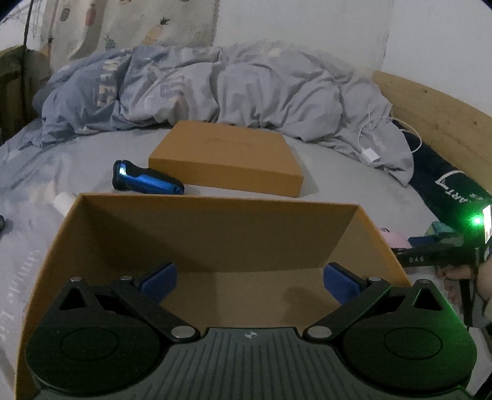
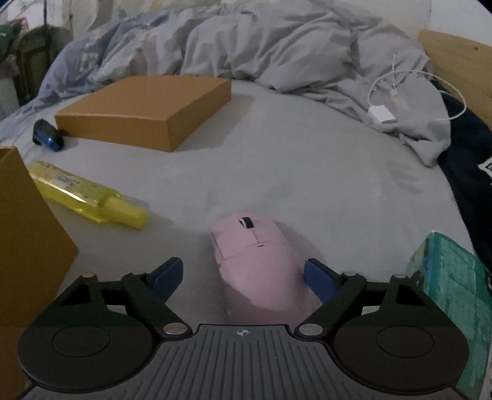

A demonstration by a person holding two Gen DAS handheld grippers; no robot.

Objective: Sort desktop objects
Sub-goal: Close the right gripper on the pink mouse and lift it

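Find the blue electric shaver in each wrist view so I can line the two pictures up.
Left wrist view: the blue shaver lies left of centre, just beyond the open box's far wall, its tail near the closed brown box.
Right wrist view: the blue shaver is far left, at the closed brown box's left corner.
Shared landmark: the closed brown box, with the white charger cable to its right.

Rumpled grey-blue duvet [image 1: 215, 92] heaped at the back of the bed, grey bedsheet [image 2: 307, 172], 1 white cable with adapter [image 2: 382, 115] on the duvet, wooden bed frame [image 1: 430, 114], pineapple-print curtain [image 1: 138, 27].
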